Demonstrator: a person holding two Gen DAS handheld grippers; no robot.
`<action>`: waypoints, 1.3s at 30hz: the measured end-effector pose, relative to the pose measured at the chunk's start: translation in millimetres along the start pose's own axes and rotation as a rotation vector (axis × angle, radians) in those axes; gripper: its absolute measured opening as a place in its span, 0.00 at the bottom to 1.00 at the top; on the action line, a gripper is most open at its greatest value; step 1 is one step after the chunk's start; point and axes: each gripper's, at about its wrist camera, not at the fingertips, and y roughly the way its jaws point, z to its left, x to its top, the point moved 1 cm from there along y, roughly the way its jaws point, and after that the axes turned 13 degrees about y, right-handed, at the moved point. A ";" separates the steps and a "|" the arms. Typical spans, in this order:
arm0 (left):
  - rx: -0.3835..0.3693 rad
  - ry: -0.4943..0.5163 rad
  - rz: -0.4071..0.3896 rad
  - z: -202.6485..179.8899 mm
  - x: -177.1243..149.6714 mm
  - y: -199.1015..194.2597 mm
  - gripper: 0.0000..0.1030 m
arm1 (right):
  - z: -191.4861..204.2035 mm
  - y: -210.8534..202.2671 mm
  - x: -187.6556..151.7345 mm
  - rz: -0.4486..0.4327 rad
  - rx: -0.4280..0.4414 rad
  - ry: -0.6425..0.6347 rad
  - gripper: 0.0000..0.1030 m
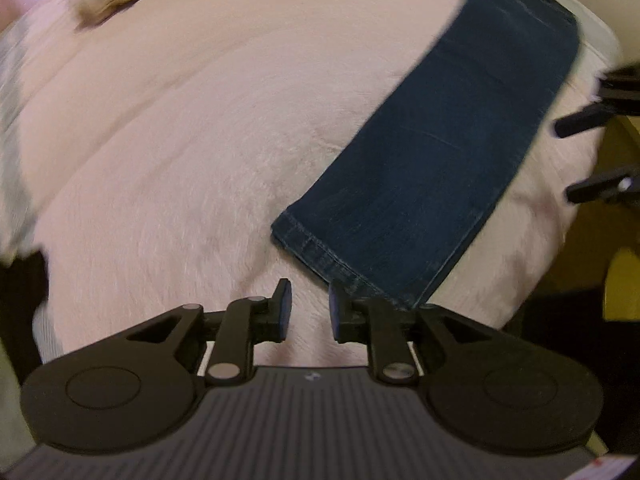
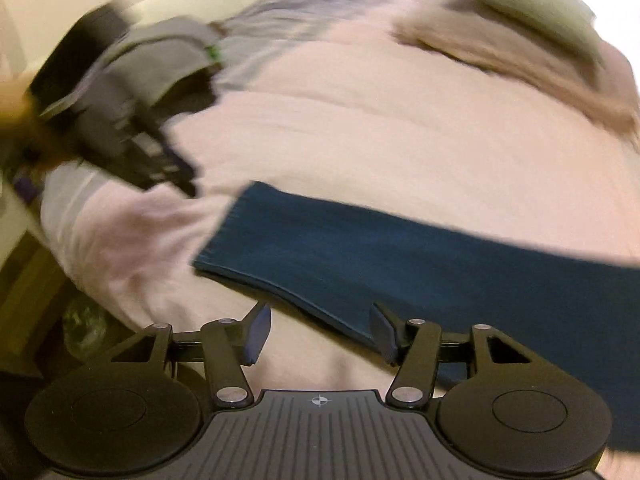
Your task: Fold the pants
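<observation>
Dark blue jeans (image 1: pixel 452 152) lie folded lengthwise as one long strip on a pale pink fuzzy blanket (image 1: pixel 180 140). In the left wrist view the hem end is nearest, just ahead and right of my left gripper (image 1: pixel 309 312), which is open with nothing between its fingers. The right gripper's fingers (image 1: pixel 580 120) show at the right edge. In the right wrist view the jeans (image 2: pixel 400 264) run from centre to the right edge. My right gripper (image 2: pixel 318 330) hovers open over their near edge, holding nothing. The left gripper (image 2: pixel 152 160) appears blurred at left, above the blanket.
The blanket (image 2: pixel 400 120) covers a bed. A tan cloth (image 2: pixel 500 52) and a greenish pillow (image 2: pixel 532 4) lie at the far side. The bed edge drops to a dark floor (image 2: pixel 32 300) at left. Yellow furniture (image 1: pixel 624 280) stands beside the bed.
</observation>
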 end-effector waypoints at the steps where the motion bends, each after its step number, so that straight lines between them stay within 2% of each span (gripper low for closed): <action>1: -0.018 0.046 -0.015 4.2 -1.9 2.5 0.16 | 17.7 10.9 0.1 -0.003 -0.005 -0.041 0.51; 4: -0.069 0.165 -0.075 17.6 -9.3 9.1 0.17 | 65.7 49.7 -4.9 -0.006 -0.073 -0.177 0.51; 7: -0.086 0.307 -0.128 29.8 -18.1 14.5 0.26 | 109.6 93.9 -15.8 0.017 -0.184 -0.335 0.52; 9: -0.082 0.442 -0.171 32.5 -26.6 12.7 0.32 | 131.1 121.5 -28.5 0.064 -0.259 -0.460 0.52; 10: -0.077 0.503 -0.188 33.0 -31.1 13.2 0.38 | 136.2 134.8 -33.8 0.091 -0.291 -0.512 0.52; 11: -0.065 0.576 -0.210 32.6 -36.2 13.4 0.51 | 141.7 145.9 -40.2 0.104 -0.331 -0.569 0.52; 12: -0.055 0.635 -0.231 32.0 -40.6 13.7 0.57 | 147.3 157.6 -46.6 0.105 -0.372 -0.629 0.52; 14: -0.040 0.753 -0.280 29.1 -49.7 14.3 0.71 | 148.9 171.7 -52.0 0.092 -0.420 -0.674 0.52; 16: -0.021 0.853 -0.314 25.4 -56.1 17.0 0.79 | 147.7 179.1 -51.0 0.077 -0.446 -0.667 0.50; 17: -0.017 0.905 -0.330 22.6 -58.6 18.2 0.81 | 146.0 178.5 -47.4 0.055 -0.459 -0.637 0.38; 19: -0.003 0.994 -0.354 16.2 -61.5 25.1 0.83 | 141.0 170.4 -37.3 0.036 -0.454 -0.567 0.23; 20: 0.004 1.033 -0.367 13.5 -61.7 27.1 0.85 | 138.7 163.0 -32.1 0.021 -0.450 -0.533 0.12; 21: 0.009 1.068 -0.378 11.0 -61.0 28.5 0.85 | 137.2 154.7 -26.1 0.000 -0.446 -0.495 0.07; 25: 0.039 1.232 -0.466 1.6 -55.3 38.7 0.85 | 124.5 126.7 5.1 -0.050 -0.440 -0.300 0.04; 28: 0.036 1.312 -0.502 -4.0 -47.5 51.5 0.83 | 112.1 113.5 21.4 -0.078 -0.422 -0.178 0.04; 30: 0.040 1.343 -0.510 -6.1 -42.9 58.6 0.70 | 105.7 108.7 27.6 -0.087 -0.416 -0.132 0.04; 32: 0.050 1.365 -0.505 -6.6 -37.9 62.6 0.38 | 102.5 102.6 31.5 -0.087 -0.408 -0.103 0.04; 33: 0.051 1.371 -0.500 -5.1 -34.4 61.4 0.33 | 101.0 101.1 32.7 -0.086 -0.402 -0.085 0.04; 34: 0.045 1.375 -0.501 -2.7 -30.5 58.2 0.20 | 98.9 98.8 33.7 -0.085 -0.395 -0.062 0.04; 35: 0.040 1.378 -0.499 -0.5 -25.3 52.8 0.14 | 98.5 90.2 36.2 -0.086 -0.394 -0.042 0.03; 39: 0.016 1.369 -0.515 8.0 5.1 12.5 0.13 | 92.4 47.4 45.1 -0.148 -0.380 0.101 0.03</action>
